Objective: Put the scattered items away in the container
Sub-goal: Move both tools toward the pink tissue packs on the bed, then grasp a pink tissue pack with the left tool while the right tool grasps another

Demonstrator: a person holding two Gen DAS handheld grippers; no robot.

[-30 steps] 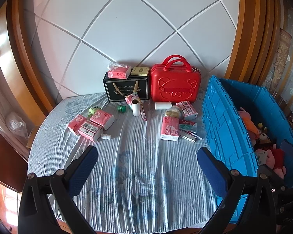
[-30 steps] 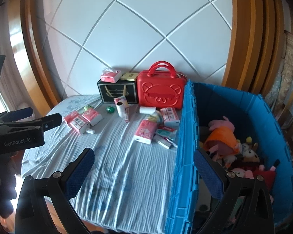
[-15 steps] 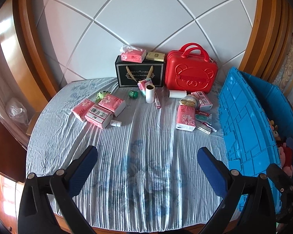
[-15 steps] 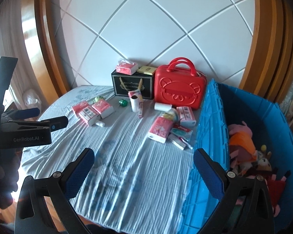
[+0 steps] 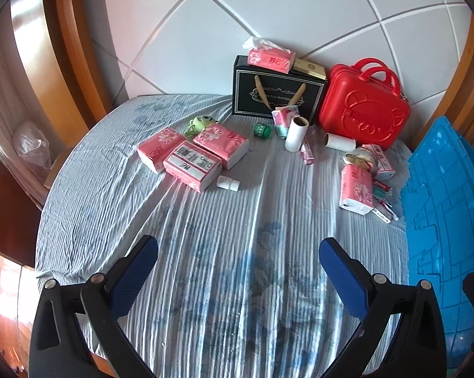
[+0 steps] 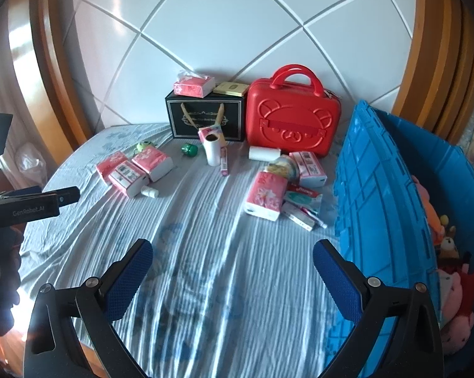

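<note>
Left gripper (image 5: 238,263): jaws wide, empty, above striped blue bedsheet (image 5: 224,252).
Right gripper (image 6: 232,261): wide, empty.
Blue plastic crate (image 6: 375,189): held plush toys (image 6: 454,283).
Pink tissue packs (image 5: 189,154): scattered.

The right gripper (image 6: 232,260) hung over the wrinkled blue-grey bedsheet (image 6: 205,252) with its blue-padded fingers spread wide and nothing between them, while the left gripper (image 6: 62,196) reached in from the left edge of the view. Three pink tissue packs (image 6: 133,170) lay together beside a small white bottle (image 6: 149,191), and another pink tissue pack (image 6: 265,198) lay near the blue crate (image 6: 378,195), which held plush toys (image 6: 454,271). At the back a black box (image 6: 205,116) and a red case (image 6: 292,123) stood against the white panelled headboard (image 6: 237,31), with an upright white roll (image 6: 212,149) in front of the box.
</note>
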